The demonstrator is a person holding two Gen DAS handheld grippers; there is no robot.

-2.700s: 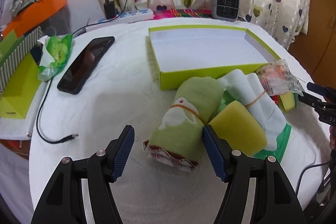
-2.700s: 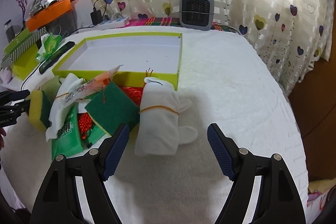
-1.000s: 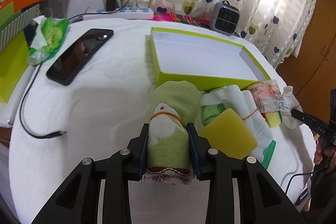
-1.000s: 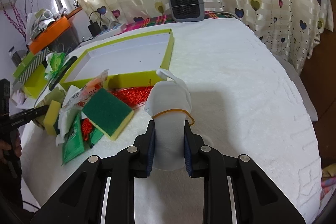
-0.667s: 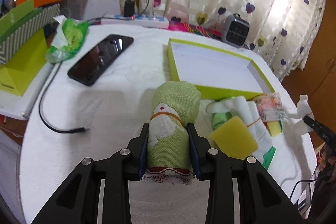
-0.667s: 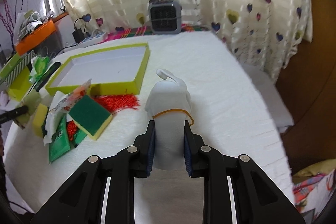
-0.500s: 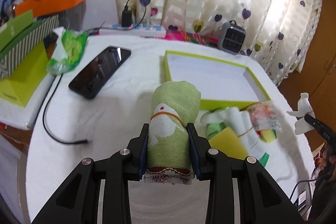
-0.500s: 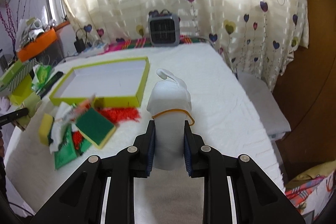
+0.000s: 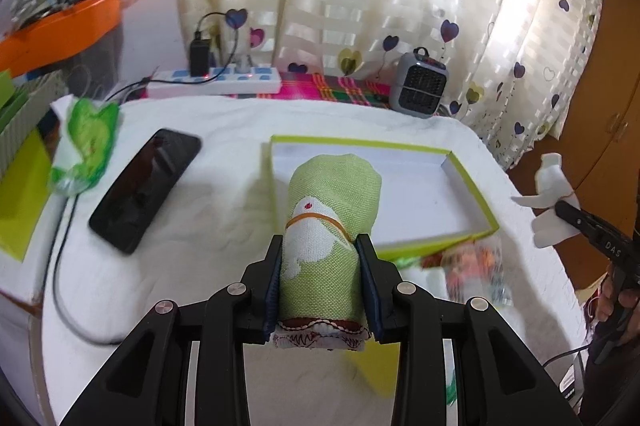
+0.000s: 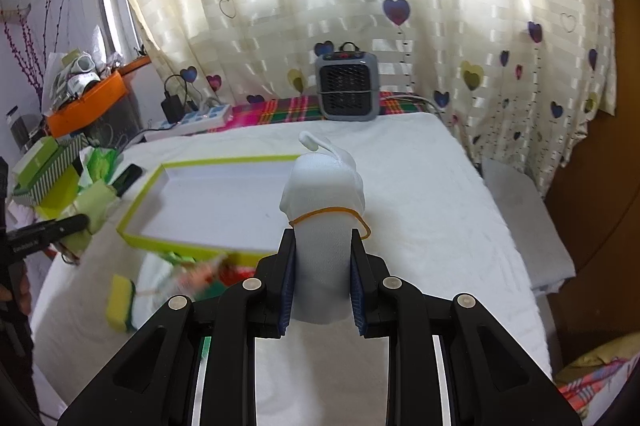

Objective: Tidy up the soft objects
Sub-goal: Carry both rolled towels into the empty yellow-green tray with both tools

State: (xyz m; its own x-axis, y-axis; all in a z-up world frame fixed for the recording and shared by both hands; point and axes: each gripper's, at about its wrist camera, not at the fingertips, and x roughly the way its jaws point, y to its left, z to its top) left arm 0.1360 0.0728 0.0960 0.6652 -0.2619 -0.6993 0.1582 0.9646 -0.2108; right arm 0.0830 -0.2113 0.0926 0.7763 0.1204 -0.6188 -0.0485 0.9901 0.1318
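Left gripper (image 9: 324, 286): pinching the green rolled cloth (image 9: 330, 226), held up above the table (image 9: 200, 234), before the box (image 9: 472, 222).
Right gripper (image 10: 322, 284): clamped on the white rolled cloth (image 10: 322, 226), raised.
Left view only: phone (image 9: 146, 188).
Right view only: yellow sponge (image 10: 119, 302).

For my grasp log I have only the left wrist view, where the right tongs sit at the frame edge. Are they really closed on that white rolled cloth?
Observer: Yes. In the right wrist view the right tongs press both blue pads against the white rolled cloth.
Operator: Is it banded like the green rolled towel in the left tongs?
Observer: Yes, a yellow-orange rubber band circles it just above the pads.
Operator: Anything past the table's right side?
Observer: A flat grey pad lies just beyond the white-covered table.
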